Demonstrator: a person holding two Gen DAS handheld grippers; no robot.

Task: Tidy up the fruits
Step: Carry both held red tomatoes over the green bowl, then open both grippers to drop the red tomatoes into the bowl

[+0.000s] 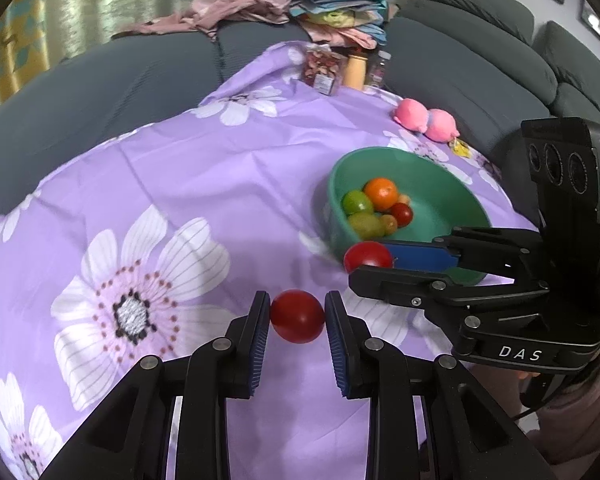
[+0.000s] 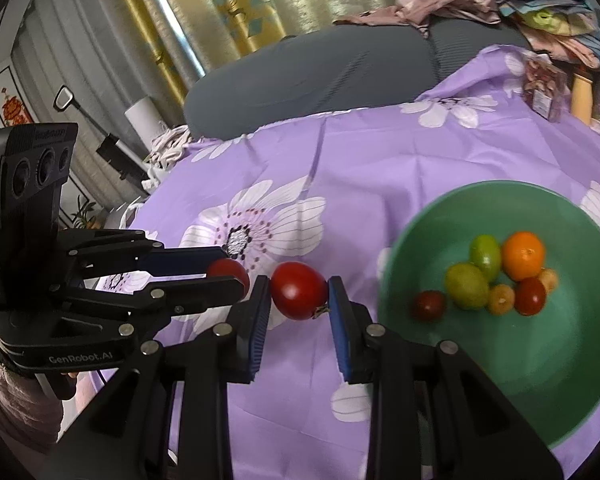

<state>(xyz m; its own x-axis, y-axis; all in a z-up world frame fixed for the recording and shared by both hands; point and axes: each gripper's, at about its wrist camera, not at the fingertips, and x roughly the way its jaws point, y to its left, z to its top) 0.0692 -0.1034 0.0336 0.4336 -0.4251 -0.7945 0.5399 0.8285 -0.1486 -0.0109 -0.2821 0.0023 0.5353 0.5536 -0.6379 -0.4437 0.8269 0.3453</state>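
A: Left gripper (image 1: 297, 316) clamps one red tomato (image 1: 297, 317); your right gripper (image 2: 299, 297) clamps another tomato (image 2: 299, 296), both just short of the green bowl (image 2: 572, 216).

B: Several fruits (image 2: 496, 276) lie inside the bowl; you have these two left.

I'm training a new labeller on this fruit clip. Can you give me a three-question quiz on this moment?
1. True or false: both grippers hold a red tomato.
2. Where is the orange? A) on the cloth B) in the green bowl C) in a gripper
3. Fill in: the cloth is purple with white ____.

Key:
1. True: the left gripper is shut on the left tomato, the right gripper on the right tomato.
2. B
3. flowers
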